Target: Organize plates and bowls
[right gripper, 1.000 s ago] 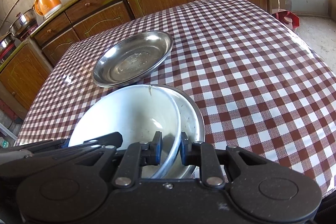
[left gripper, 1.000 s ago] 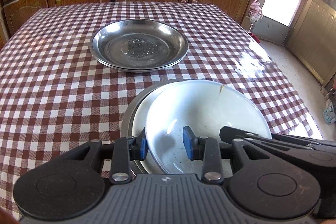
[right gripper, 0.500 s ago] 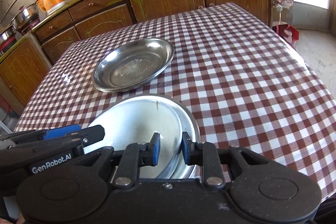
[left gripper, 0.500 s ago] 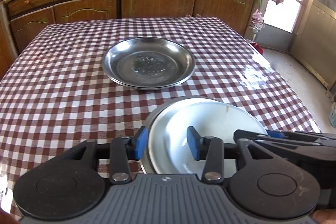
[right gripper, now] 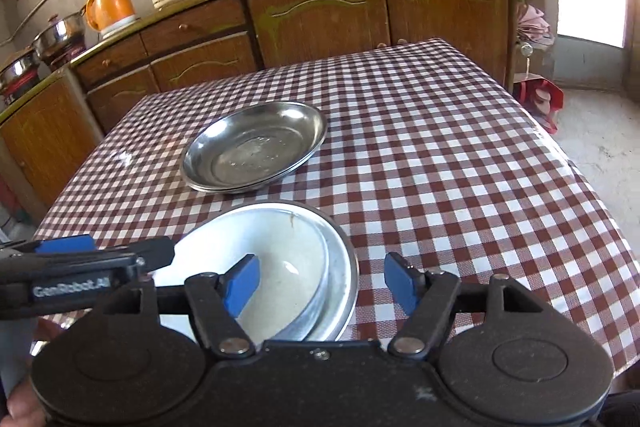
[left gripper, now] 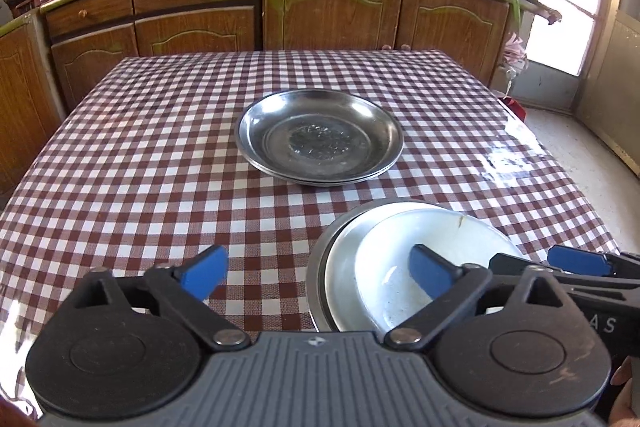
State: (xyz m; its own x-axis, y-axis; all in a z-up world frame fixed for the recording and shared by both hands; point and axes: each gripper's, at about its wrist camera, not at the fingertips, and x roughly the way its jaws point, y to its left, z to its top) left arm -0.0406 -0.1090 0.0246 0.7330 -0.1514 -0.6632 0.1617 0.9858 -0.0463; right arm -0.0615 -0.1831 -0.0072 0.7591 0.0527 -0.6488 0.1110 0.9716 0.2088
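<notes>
1. Now that both grippers are letting go, the white bowl [left gripper: 432, 259] sits by itself inside the metal bowl [left gripper: 320, 267] at the near edge of the table [left gripper: 120, 167]. A second ago each gripper was pinched on a rim of this pair; half a second ago they were only starting to loosen.
2. The left gripper [left gripper: 316, 273] has its jaws spread wide and opening. The bowls' left rim lies between its blue pads, but neither pad presses on it (one hangs over the checked cloth, the other over the white bowl's inside).
3. The right gripper [right gripper: 322, 281] is opening as well, its pads standing apart either side of the bowls' right rim, with nothing clamped.
4. Both views now take in far more of the counter behind than they did a second ago, which suggests the hands are lifting and drawing back from the bowls.
5. The white bowl rests slightly off-centre in the metal one, leaning toward the left gripper's side, yet it looks settled.
6. Farther up the table, well apart from the bowls, the metal plates [left gripper: 320, 135] lie stacked (at least two rims show).
7. My reading: bowls are nested, plates are stacked, so the sorting looks done or nearly so; nothing else loose shows on the cloth.
</notes>
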